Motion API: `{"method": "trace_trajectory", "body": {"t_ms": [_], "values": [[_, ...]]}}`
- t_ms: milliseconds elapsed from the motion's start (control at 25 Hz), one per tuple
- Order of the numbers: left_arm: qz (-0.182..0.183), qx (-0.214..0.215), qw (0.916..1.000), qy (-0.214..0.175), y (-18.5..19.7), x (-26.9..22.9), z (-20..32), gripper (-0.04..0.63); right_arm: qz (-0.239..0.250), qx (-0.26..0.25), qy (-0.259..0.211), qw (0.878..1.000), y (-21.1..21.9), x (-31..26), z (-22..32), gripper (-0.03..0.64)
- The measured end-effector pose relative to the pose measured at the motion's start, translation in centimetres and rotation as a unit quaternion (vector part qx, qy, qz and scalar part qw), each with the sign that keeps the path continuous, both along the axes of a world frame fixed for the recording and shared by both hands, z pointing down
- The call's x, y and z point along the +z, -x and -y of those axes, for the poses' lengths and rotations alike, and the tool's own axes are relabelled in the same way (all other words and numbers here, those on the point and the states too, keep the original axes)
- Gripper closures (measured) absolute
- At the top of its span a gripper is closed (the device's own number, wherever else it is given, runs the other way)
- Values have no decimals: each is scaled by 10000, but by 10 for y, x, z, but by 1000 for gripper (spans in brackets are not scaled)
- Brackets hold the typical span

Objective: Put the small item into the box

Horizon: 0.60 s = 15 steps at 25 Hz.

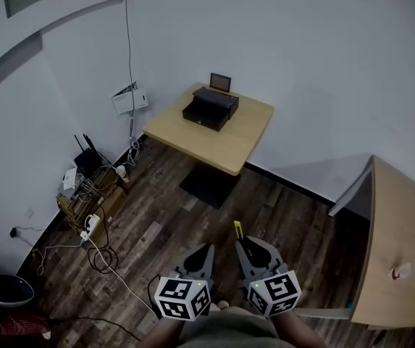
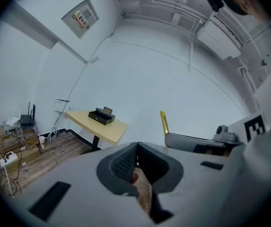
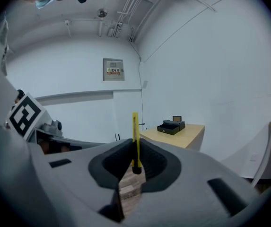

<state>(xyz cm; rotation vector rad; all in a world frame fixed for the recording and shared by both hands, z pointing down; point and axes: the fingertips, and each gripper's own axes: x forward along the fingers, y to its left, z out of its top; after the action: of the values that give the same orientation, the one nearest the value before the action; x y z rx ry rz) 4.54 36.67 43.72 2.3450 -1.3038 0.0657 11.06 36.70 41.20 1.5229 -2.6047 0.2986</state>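
A thin yellow stick-like item (image 3: 135, 138) stands upright between the jaws of my right gripper (image 3: 134, 156), which is shut on it. Its yellow tip (image 1: 237, 230) pokes out past the right gripper (image 1: 249, 248) in the head view, and the item (image 2: 163, 123) also shows in the left gripper view. My left gripper (image 2: 136, 161) is shut with nothing held, low in the head view (image 1: 201, 255). The black open box (image 1: 211, 108) sits on a light wooden table (image 1: 249, 136) far ahead across the room, also seen as a small box (image 3: 171, 126) in the right gripper view and a box (image 2: 101, 116) in the left one.
Dark wood floor (image 1: 164, 230) lies between me and the table. Cardboard boxes with routers and cables (image 1: 90, 187) stand at the left wall. A second wooden table (image 1: 399, 245) with small items is at the right. A dark bin (image 1: 8, 290) sits at bottom left.
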Motion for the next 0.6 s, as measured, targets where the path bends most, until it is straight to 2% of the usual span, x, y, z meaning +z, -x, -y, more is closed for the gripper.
{"method": "trace_trajectory", "body": {"t_ms": [160, 360, 600], "values": [[-20, -71, 10000, 38, -1, 1, -6, 592, -19, -180, -92, 9998, 4, -3, -5, 577], [-6, -169, 9998, 88, 1, 4, -5, 592, 158, -272, 100, 9995, 6, 2, 2, 577], [-29, -278, 9994, 199, 15, 13, 18, 592, 138, -201, 248, 9994, 10, 12, 27, 577]]}}
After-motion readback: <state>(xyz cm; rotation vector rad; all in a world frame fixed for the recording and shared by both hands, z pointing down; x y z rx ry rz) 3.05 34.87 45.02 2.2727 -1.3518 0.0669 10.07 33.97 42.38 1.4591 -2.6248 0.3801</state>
